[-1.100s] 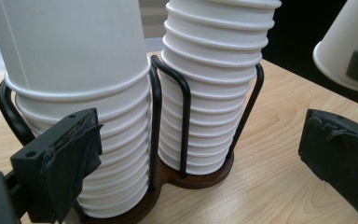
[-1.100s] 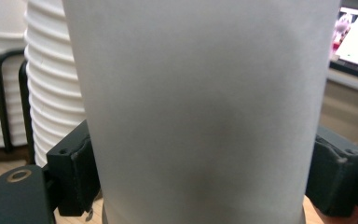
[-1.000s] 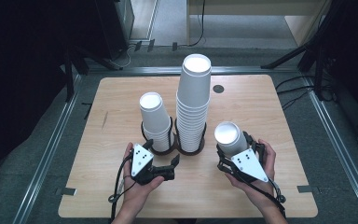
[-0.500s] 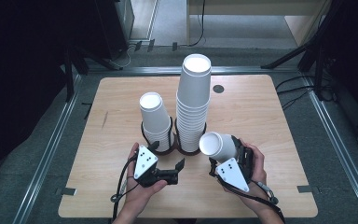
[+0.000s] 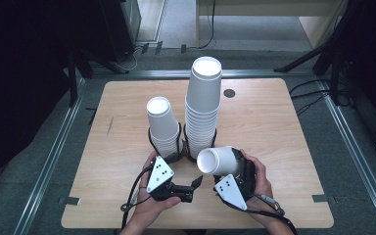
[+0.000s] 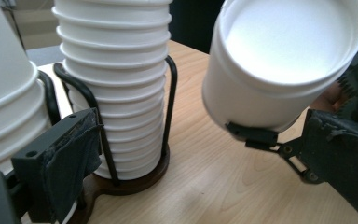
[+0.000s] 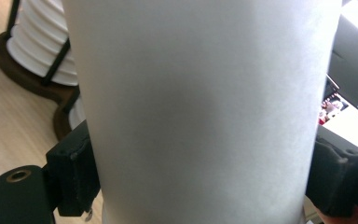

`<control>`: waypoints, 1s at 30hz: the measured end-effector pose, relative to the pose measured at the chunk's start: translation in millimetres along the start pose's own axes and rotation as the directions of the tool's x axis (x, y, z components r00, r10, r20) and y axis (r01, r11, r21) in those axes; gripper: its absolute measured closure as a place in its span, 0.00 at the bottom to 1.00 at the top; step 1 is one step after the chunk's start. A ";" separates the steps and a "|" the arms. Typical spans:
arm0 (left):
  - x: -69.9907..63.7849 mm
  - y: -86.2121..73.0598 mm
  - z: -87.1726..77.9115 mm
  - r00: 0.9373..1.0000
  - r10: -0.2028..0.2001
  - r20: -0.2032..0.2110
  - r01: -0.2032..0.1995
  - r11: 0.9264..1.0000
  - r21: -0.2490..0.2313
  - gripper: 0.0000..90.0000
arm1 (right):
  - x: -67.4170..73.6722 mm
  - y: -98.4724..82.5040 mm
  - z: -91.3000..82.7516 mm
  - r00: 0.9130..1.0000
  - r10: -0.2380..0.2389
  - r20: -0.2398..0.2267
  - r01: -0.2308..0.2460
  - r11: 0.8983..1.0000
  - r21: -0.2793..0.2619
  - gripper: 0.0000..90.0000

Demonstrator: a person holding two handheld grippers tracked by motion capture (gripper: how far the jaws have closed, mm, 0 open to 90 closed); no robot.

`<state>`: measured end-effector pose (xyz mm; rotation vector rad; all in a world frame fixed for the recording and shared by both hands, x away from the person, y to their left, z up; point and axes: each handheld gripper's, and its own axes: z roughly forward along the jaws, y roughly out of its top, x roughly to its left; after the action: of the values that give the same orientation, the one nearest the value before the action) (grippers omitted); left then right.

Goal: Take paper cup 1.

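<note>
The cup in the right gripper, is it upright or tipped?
Tipped. The cup, clamped in the right gripper, lies sideways with its open mouth toward the left gripper; its inside looks empty.

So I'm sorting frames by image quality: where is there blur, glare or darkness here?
High view: table evenly lit, surroundings dark, slightly soft. Left gripper view: the held cup has a bright, nearly washed-out interior; the near jaw pad is soft. Right gripper view: the cup wall is too close, a blurred grey-white surface shaded at its sides; the stack behind is soft too.
</note>
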<state>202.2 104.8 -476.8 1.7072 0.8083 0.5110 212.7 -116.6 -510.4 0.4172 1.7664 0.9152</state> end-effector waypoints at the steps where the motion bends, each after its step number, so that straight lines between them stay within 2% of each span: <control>1: -0.5 -0.1 0.2 1.000 0.001 0.005 -0.002 1.000 0.003 0.00 | 1.0 0.1 0.0 1.000 -0.003 -0.003 0.003 1.000 -0.001 0.15; 4: -1.7 -0.2 1.2 1.000 -0.002 0.021 0.002 1.000 0.011 0.00 | 4.9 0.6 0.3 1.000 -0.012 -0.018 0.012 1.000 -0.003 0.15; 14: -6.5 -2.4 5.4 0.998 0.024 0.063 -0.027 0.999 0.046 0.00 | 14.6 1.1 0.2 0.997 -0.052 -0.055 0.052 0.999 -0.010 0.15; 21: -8.9 -4.1 7.5 0.995 0.035 0.090 -0.040 0.997 0.061 0.05 | 19.3 1.7 -1.1 0.994 -0.071 -0.081 0.069 0.997 -0.027 0.15; 30: -9.1 -3.8 6.7 0.992 0.033 0.124 -0.041 0.998 0.057 0.06 | 22.1 2.6 -2.7 0.990 -0.099 -0.102 0.094 0.994 -0.054 0.15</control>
<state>199.8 94.3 -481.8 1.7929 0.7108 0.4062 201.4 -101.3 -522.2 0.2539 1.8389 0.9233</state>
